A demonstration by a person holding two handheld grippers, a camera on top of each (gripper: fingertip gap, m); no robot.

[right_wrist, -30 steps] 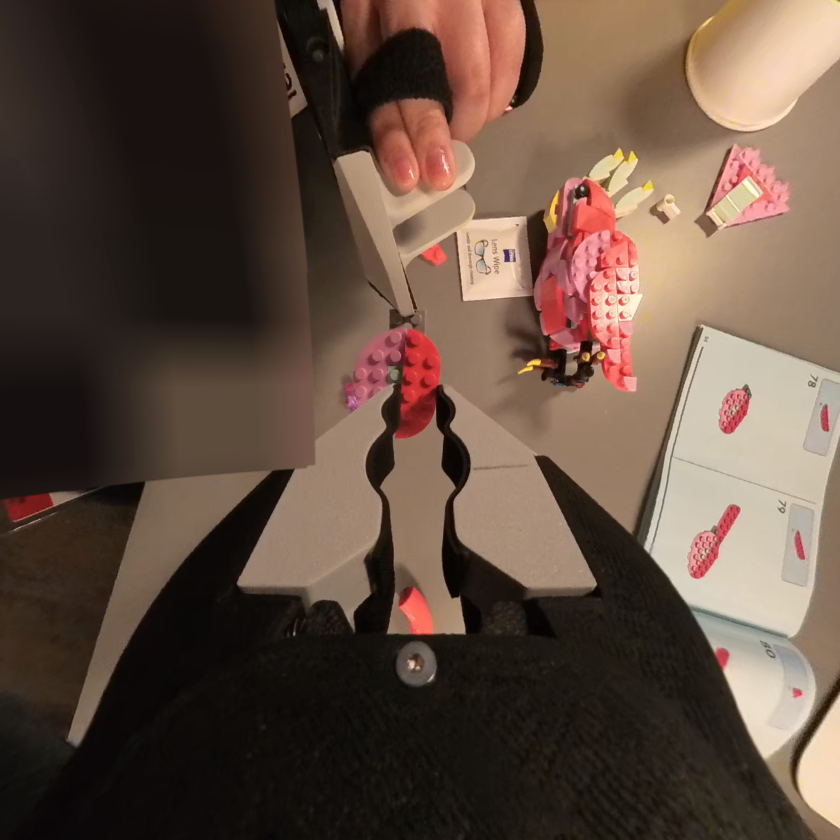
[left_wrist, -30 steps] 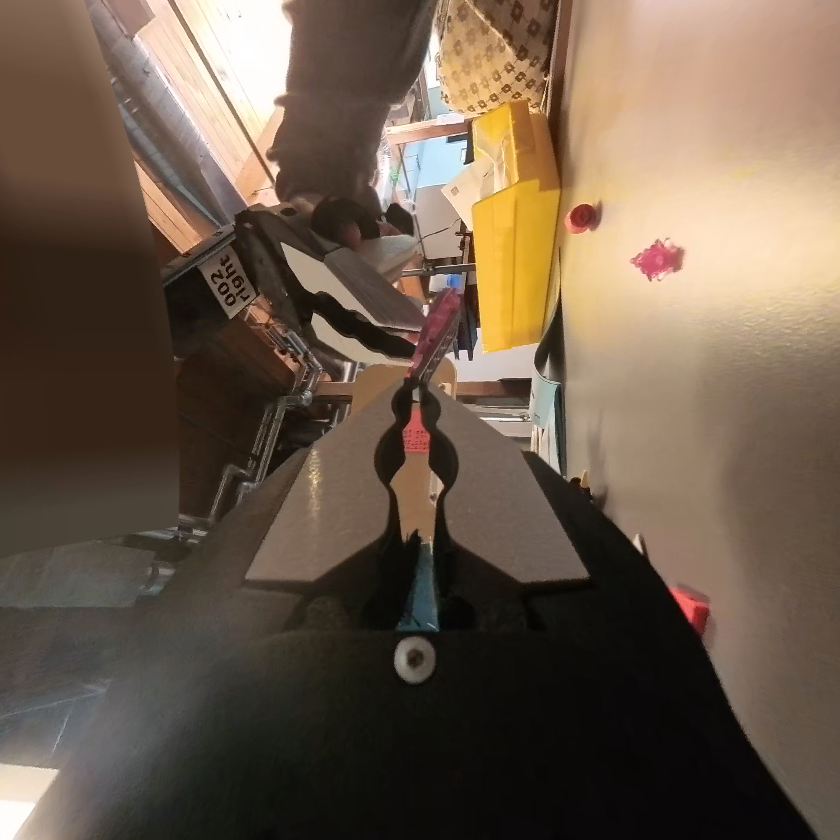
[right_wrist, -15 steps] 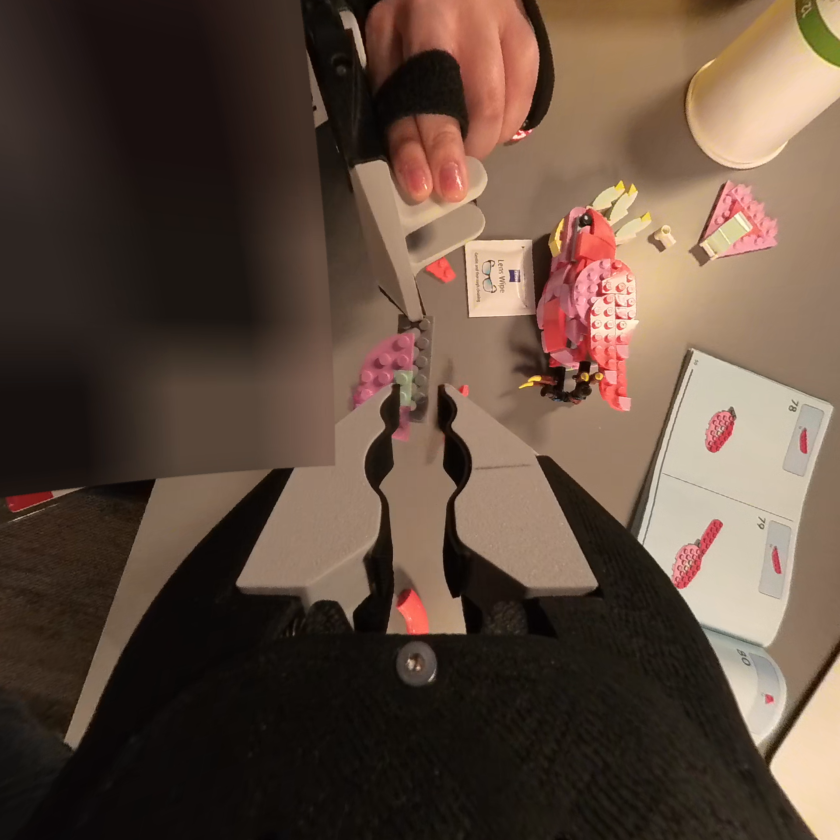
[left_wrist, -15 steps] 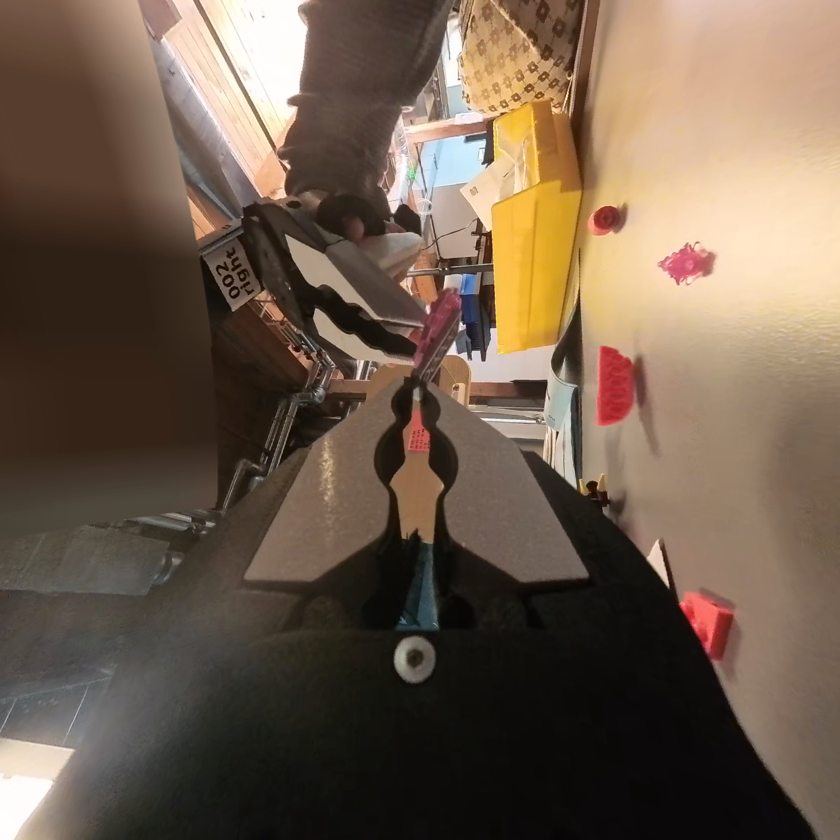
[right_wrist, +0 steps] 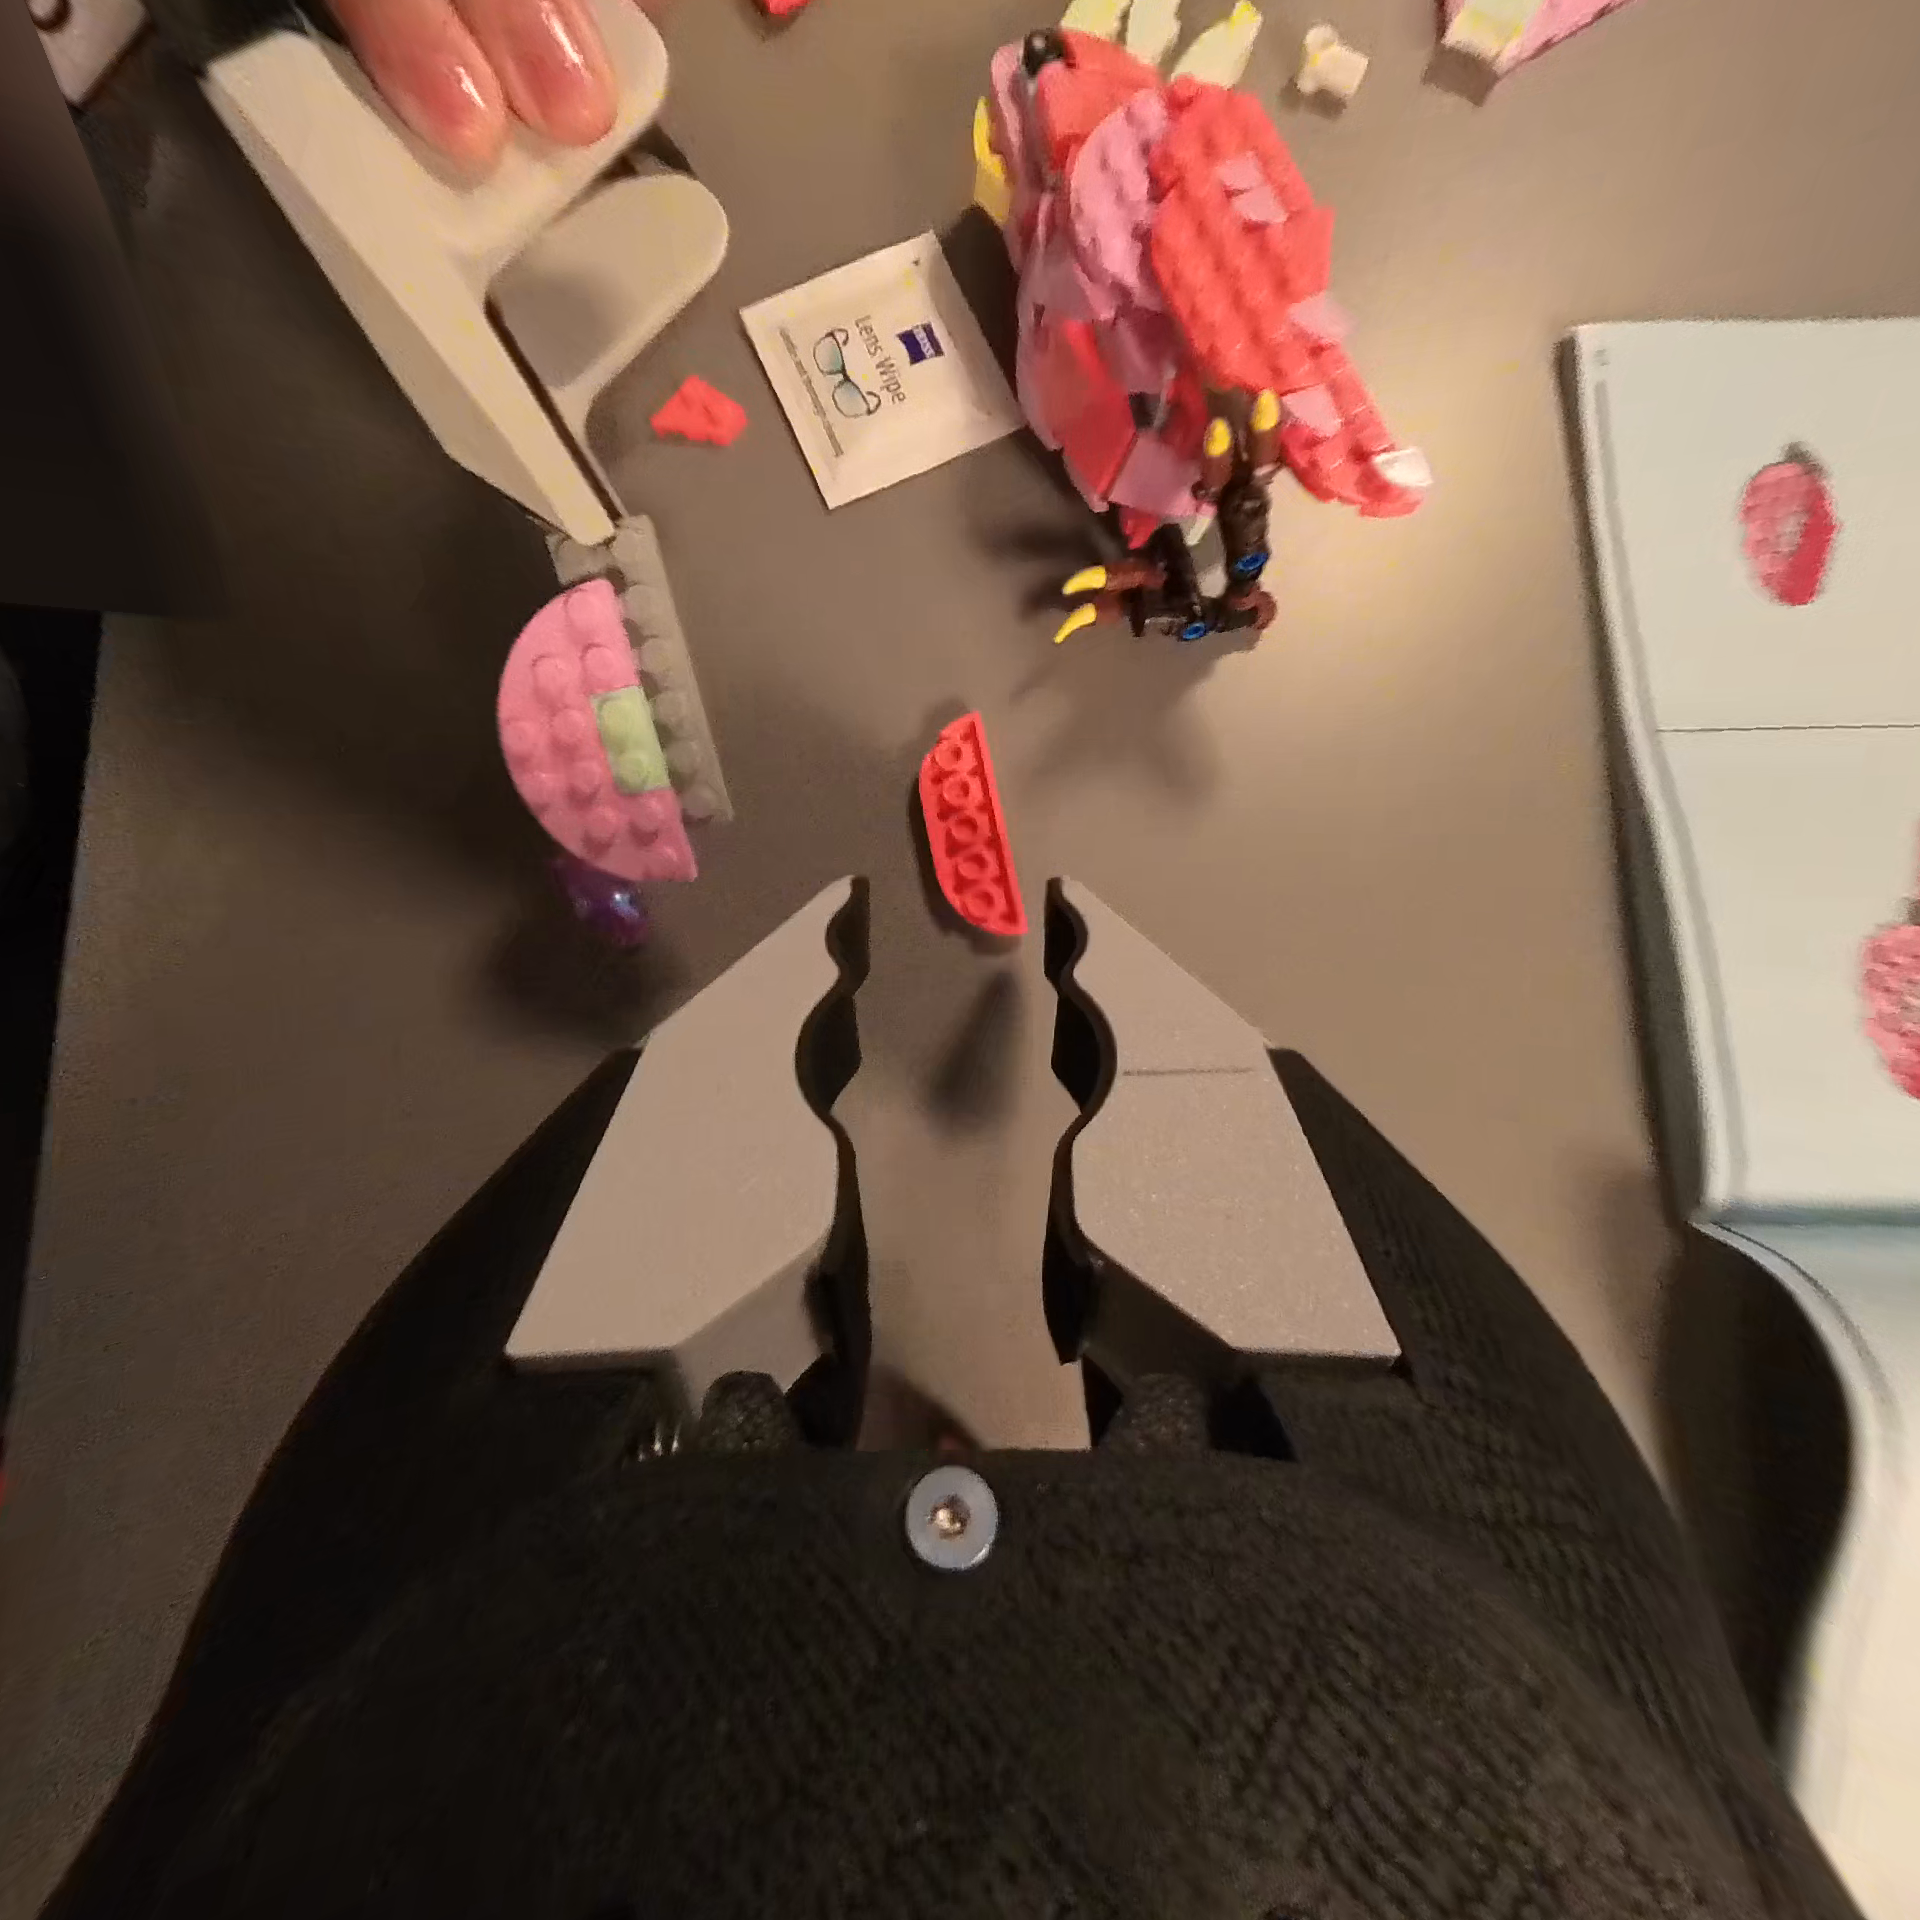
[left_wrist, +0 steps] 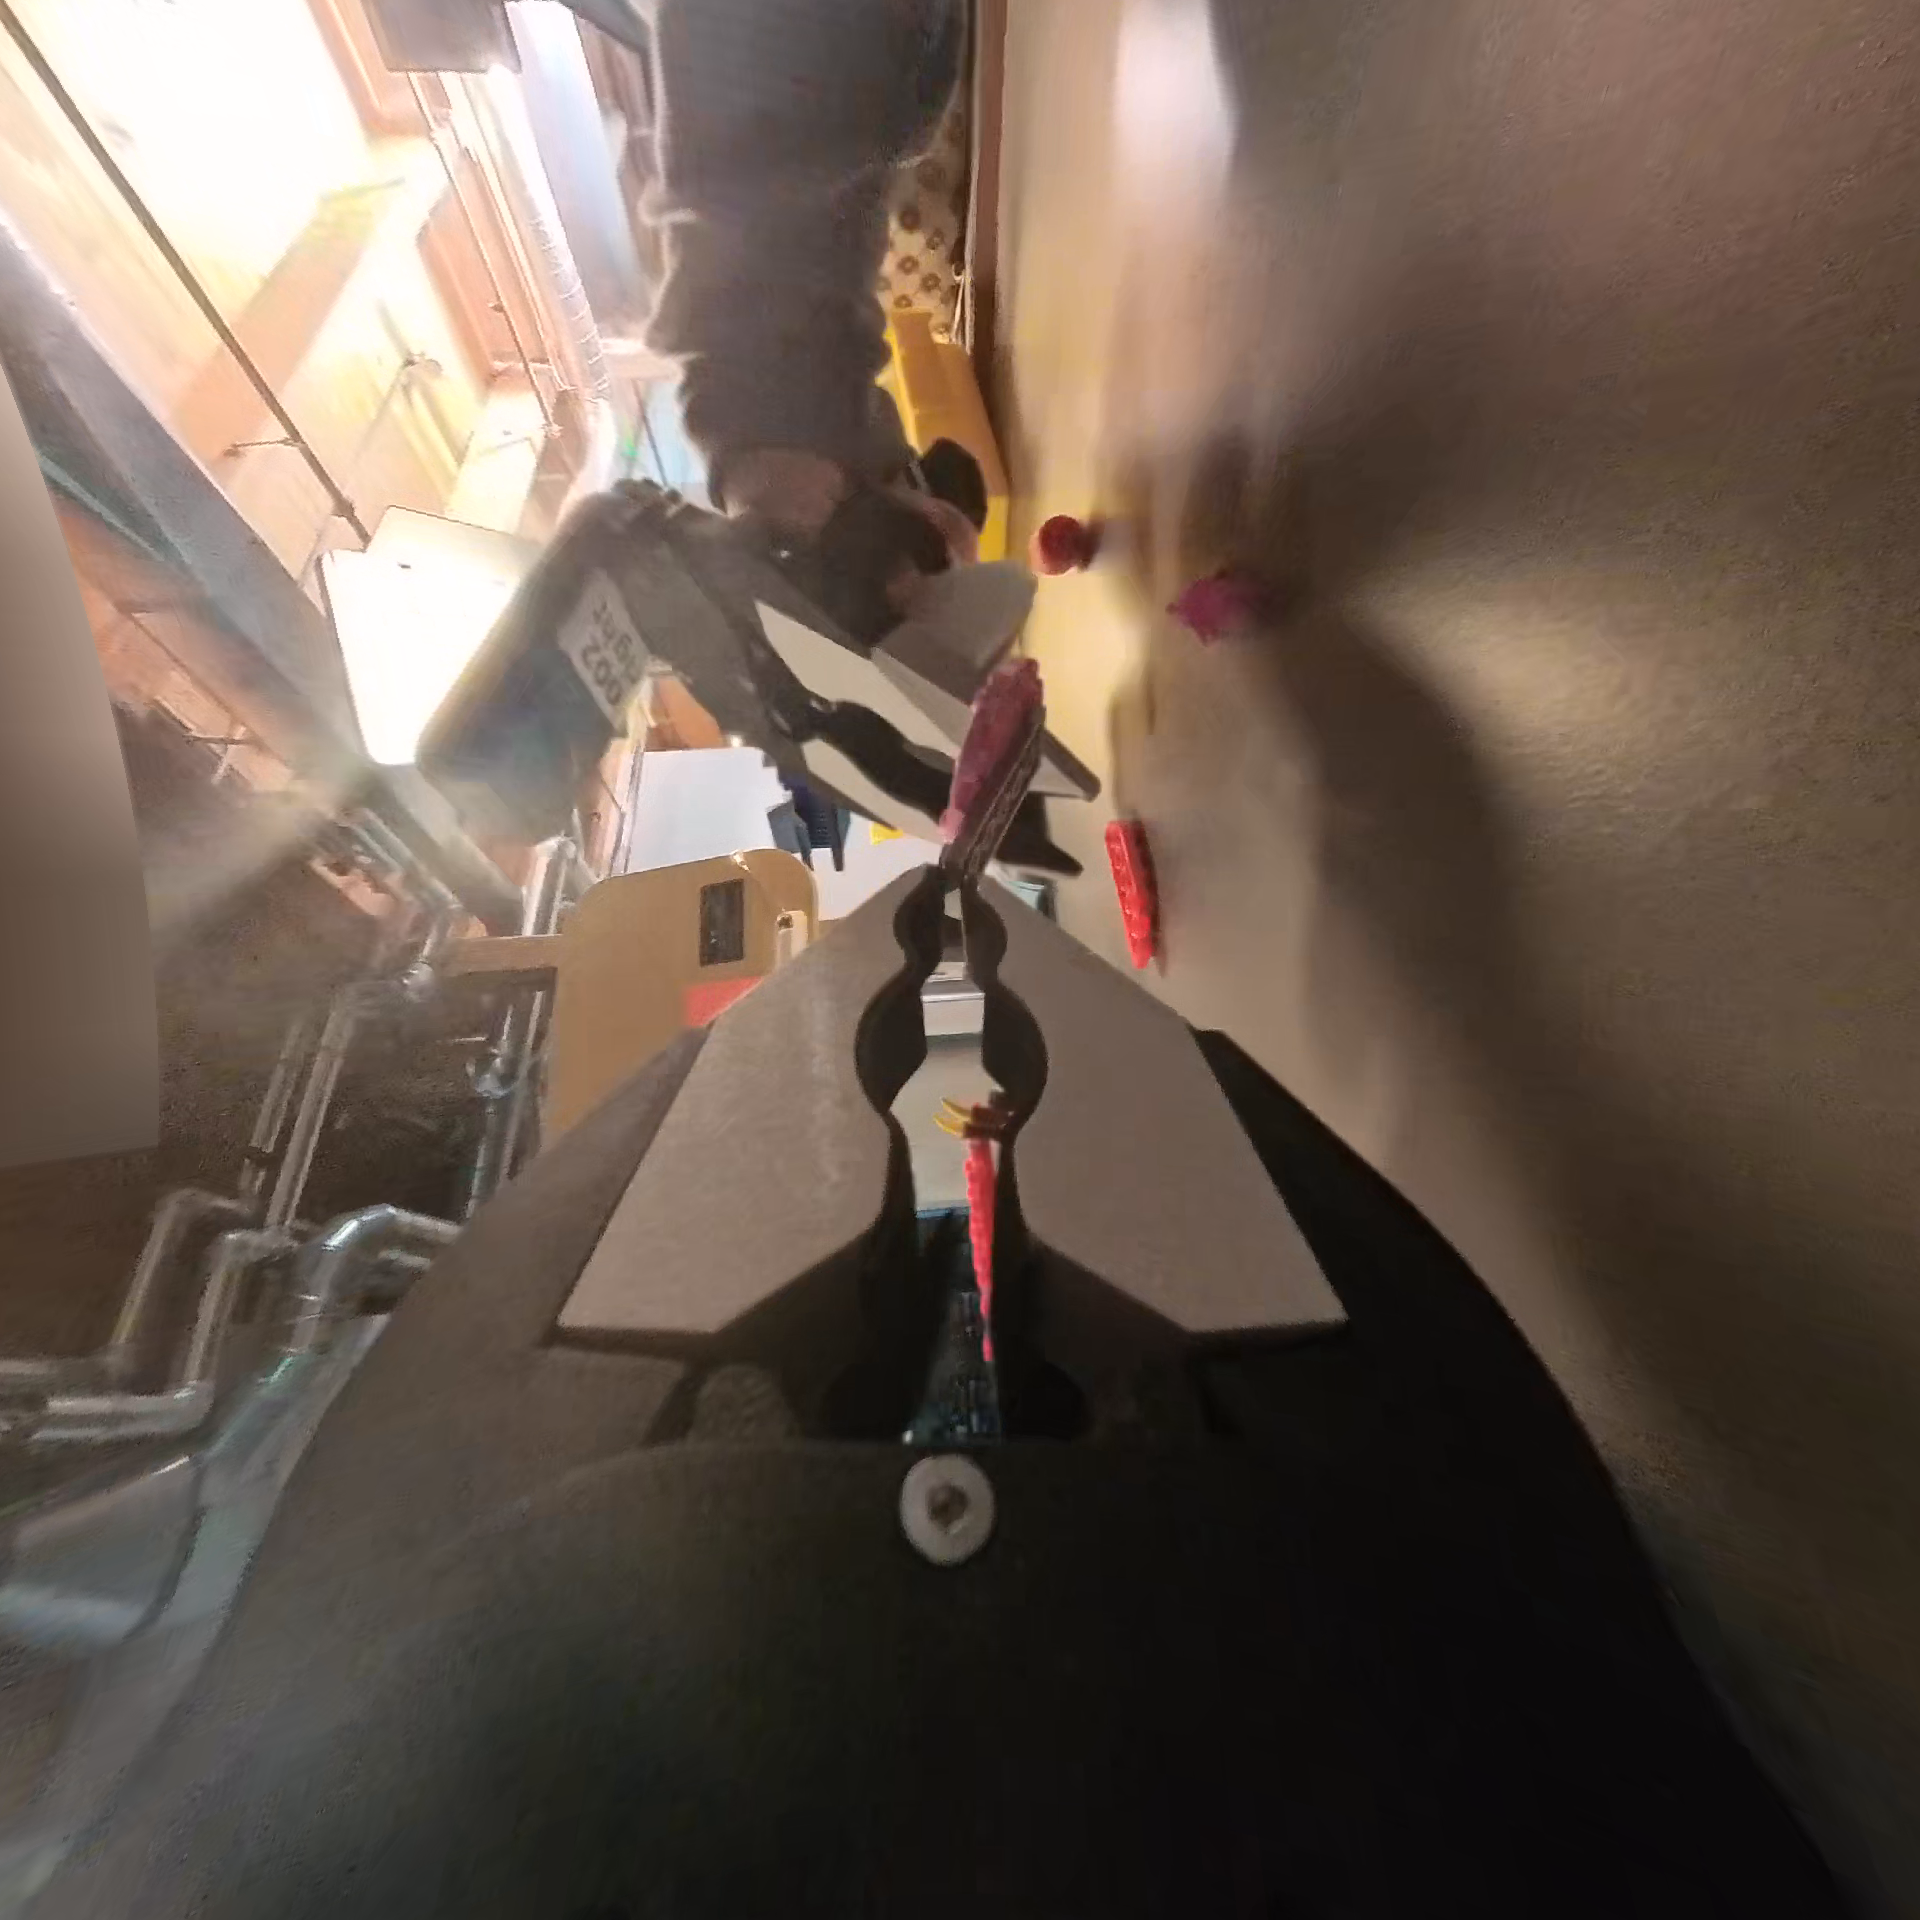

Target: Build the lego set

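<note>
- Right claw [right_wrist: 951, 883]: fingers spread, nothing between the pads. It hangs over the grey table [right_wrist: 1351, 831], and a red half-round brick [right_wrist: 971, 826] lies studs-down on the table just beyond the tips, untouched.
- Left claw [right_wrist: 592, 525]: pressed shut on the end of a grey strip [right_wrist: 665, 665] that carries a pink half-round plate [right_wrist: 582, 727]. The assembly sticks out past the tips, clear of the table.
- Brick bird [right_wrist: 1174, 291]: lies on its side near a white sachet [right_wrist: 883, 364]; an open booklet [right_wrist: 1766, 727] sits at the right edge.
- Risk, largest: the pinch is on the strip's tip only, so I judge any sideways knock could lever the plate out or twist it.
- Risk, lesser: the red brick lies flat and thin, so closing fingers may skid it away or ride over it.
- Risk, smallest: a purple bead [right_wrist: 603, 904] under the plate could roll if nudged.
- View difference: the right wrist view shows the plate's studded face and the table layout; the left wrist view shows the plate edge-on [left_wrist: 992, 769] with the right claw behind it, and is blurred.
</note>
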